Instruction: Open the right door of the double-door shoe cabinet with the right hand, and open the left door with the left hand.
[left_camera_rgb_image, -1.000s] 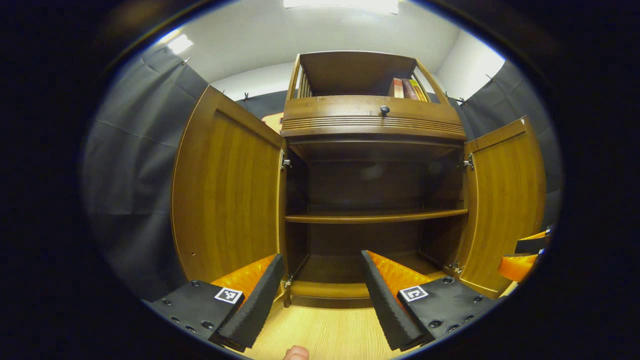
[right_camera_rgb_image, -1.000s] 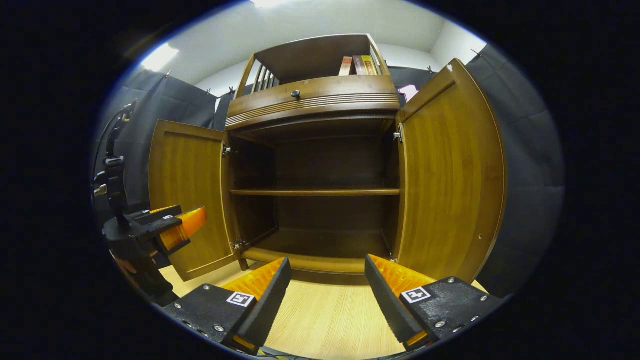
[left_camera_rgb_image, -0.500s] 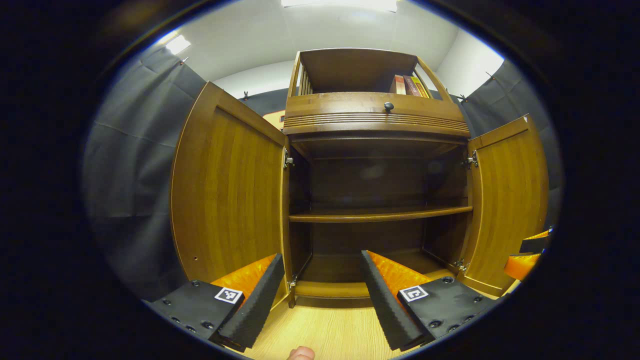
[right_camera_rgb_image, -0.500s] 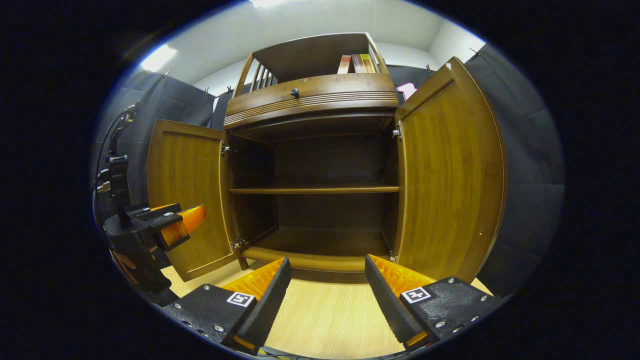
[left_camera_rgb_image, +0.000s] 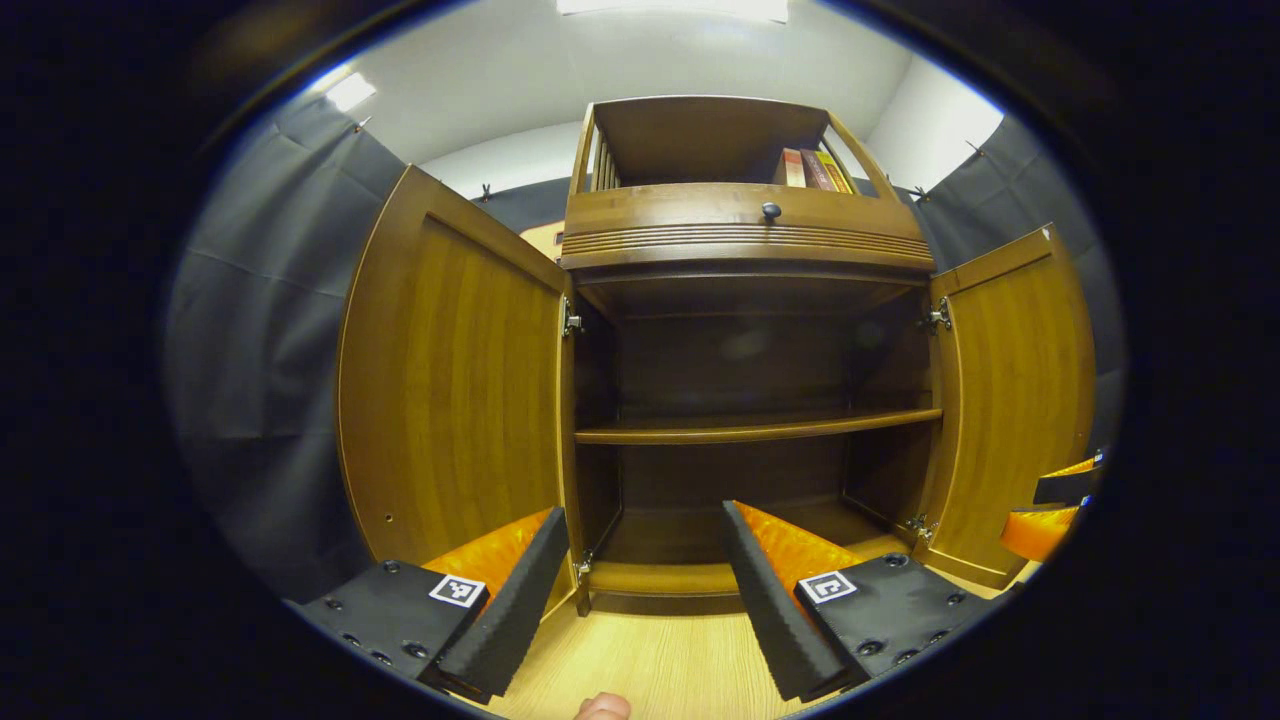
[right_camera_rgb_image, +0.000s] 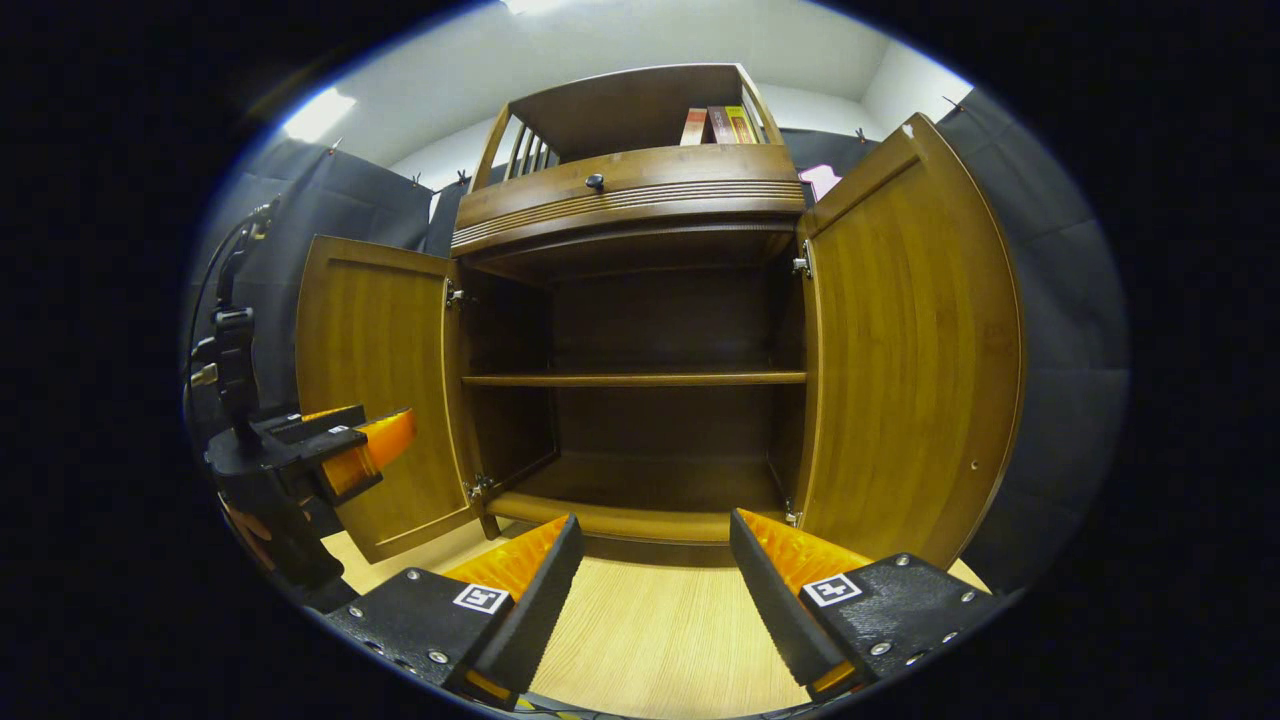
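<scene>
Shoe cabinet (right_camera_rgb_image: 640, 330): brown wood, upright on the pale wood floor. Left door (left_camera_rgb_image: 450, 370) and right door (right_camera_rgb_image: 905, 350) both swung wide open on side hinges. Interior dark, one horizontal shelf (right_camera_rgb_image: 635, 379) across mid-height, both compartments bare.

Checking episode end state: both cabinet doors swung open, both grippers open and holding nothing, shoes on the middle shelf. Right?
Not quite: the middle shelf is bare, as the right gripper view shows; no shoes. The rest holds: left door and right door stand open, and the left gripper and right gripper are open, holding nothing.
</scene>
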